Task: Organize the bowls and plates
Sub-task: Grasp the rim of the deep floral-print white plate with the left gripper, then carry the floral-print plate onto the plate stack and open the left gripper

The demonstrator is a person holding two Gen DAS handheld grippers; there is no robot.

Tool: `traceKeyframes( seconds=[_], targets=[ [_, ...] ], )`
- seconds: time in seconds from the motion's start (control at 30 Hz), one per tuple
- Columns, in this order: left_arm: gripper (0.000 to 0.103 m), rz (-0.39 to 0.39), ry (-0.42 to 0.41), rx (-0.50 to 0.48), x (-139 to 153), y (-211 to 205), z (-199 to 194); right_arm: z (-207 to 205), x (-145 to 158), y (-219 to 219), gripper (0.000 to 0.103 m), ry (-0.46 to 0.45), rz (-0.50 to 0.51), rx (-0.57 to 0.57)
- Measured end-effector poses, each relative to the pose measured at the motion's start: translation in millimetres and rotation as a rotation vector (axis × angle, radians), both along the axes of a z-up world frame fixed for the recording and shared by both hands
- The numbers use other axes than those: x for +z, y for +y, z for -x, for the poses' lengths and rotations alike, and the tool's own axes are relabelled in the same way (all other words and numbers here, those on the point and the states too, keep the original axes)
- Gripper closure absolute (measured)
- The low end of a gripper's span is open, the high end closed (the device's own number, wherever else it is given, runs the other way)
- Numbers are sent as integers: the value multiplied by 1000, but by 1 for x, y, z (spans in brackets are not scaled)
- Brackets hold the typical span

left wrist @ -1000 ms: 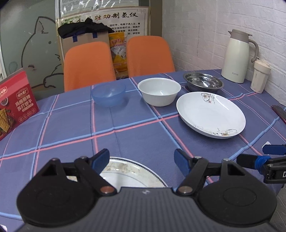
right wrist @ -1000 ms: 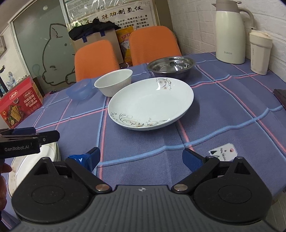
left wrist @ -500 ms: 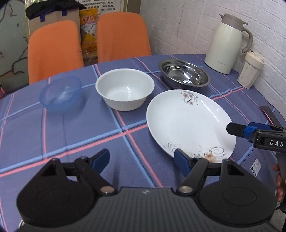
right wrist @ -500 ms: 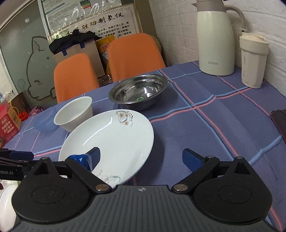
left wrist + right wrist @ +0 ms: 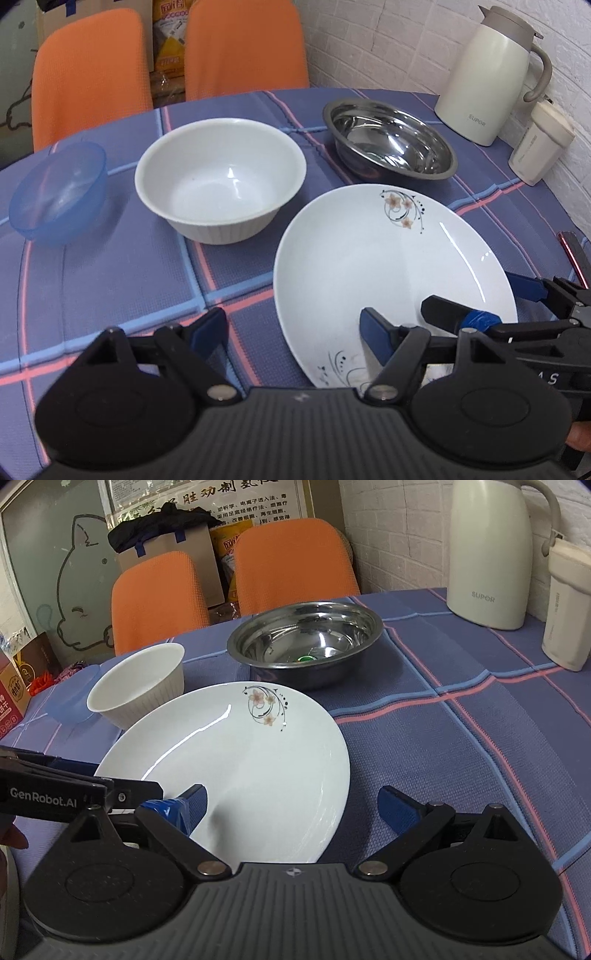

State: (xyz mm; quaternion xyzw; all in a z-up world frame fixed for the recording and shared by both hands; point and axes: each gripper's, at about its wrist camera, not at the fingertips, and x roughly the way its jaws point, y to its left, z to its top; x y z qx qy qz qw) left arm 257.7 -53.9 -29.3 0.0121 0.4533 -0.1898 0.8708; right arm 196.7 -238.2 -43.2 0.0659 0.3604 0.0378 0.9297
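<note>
Tablecloth (image 5: 110, 266): three bowls (image 5: 221, 181), one plate (image 5: 369, 258)

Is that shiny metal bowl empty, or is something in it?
Almost empty: the metal bowl holds no food or dishes, only a small green spot at its bottom in the right wrist view. What that spot is, cannot tell.
</note>
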Motion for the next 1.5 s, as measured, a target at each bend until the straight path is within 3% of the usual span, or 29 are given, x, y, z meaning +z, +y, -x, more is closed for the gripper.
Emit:
traceKeyframes(
  seconds=[0.13,0.57,0.6,0.63,0.8,0.93,1.17,1.5],
  targets=[
    [30,-9,-24,23,-1,-1,-1,1,-3,10,16,-18,88,40],
    [33,1,-59,17,-3,-13,4,1,-5,27,15,-39,78,90],
    [34,1,-55,1,-2,-17,5,1,-4,28,16,-36,79,87],
    [52,16,-56,-27,0,-20,7,2,-3,30,16,-35,85,85],
    [52,27,-21,-32,4,-18,15,16,0,31,16,-34,64,66],
    [53,16,-69,-38,17,-10,40,36,11,42,16,-63,69,49],
    [52,42,-134,8,47,34,85,73,39,76,15,-144,58,85],
    [52,11,-188,195,67,151,169,115,53,174,15,-190,15,289]
  ],
)
